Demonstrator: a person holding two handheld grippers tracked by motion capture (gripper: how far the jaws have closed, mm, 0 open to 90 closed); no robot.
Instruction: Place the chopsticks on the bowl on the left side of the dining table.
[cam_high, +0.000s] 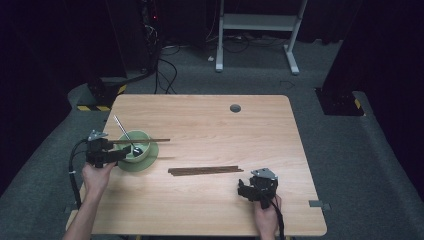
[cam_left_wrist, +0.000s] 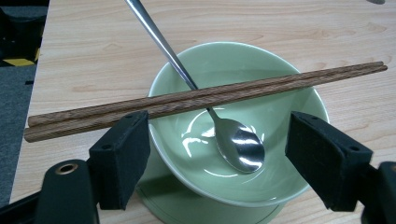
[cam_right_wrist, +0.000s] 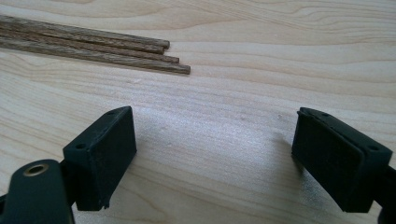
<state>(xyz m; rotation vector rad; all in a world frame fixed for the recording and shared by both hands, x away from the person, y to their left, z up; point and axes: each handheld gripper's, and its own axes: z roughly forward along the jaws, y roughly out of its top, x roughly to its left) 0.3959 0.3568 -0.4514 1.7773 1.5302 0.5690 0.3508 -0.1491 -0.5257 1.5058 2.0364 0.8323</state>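
My left tool hung wide apart at the green bowl, w/ spoon inside & chopsticks across its rim. Right tool also apart, nr spare chopsticks on worktop.

Left side: green bowl on its saucer blocks you, with a chopstick pair bridging the rim and a spoon handle slanting up | Centre: loose chopsticks lie across your path | Far half of the table: open wood, only a grommet | Right edge: open.
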